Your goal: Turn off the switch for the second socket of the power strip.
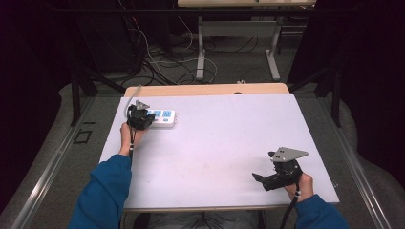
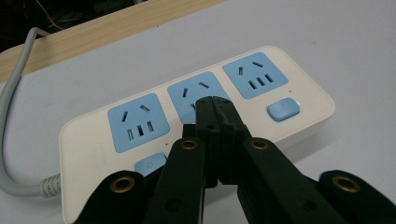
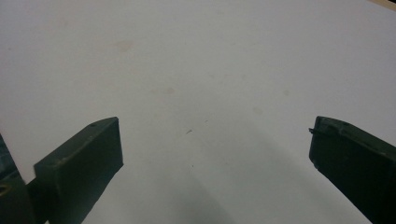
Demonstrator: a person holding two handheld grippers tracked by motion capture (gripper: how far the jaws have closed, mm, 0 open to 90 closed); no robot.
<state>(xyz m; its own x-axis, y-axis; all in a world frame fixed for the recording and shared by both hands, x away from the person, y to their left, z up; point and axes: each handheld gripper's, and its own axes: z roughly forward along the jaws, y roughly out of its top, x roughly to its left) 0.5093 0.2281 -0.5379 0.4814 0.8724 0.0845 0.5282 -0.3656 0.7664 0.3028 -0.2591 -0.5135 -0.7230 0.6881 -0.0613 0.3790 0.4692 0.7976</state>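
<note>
Fingers first: on the left gripper [image 2: 214, 100] the two black jaws are pressed flat together with nothing between them, and their joined tip sits over the middle socket [image 2: 198, 91] of the power strip [image 2: 93, 156]; whether the tip actually touches the blue face is hard to judge from this angle. On the right gripper [image 3: 212, 140] the jaws stand wide apart, empty, above bare table.

By size, the white table [image 1: 215, 152] comes first, with a strip of pale wood [image 1: 205, 89] along its far edge. The power strip [image 1: 165, 118] lies near the far left corner of the table, flat, its long side running roughly along the far edge. It is a white, rounded block with three blue socket faces in a row. A small blue button sits in front of the right socket [image 2: 283, 109], and another [image 2: 150, 164] in front of the left one, partly hidden by the jaws. A grey cable [image 2: 9, 116] leaves the strip's left end and curves off toward the wooden edge.

In the high view the left gripper [image 1: 140, 118] rests at the strip's left end, held by a hand in a blue sleeve [image 1: 102, 191]. The right gripper [image 1: 277, 177] is well apart, near the table's front right corner.
</note>
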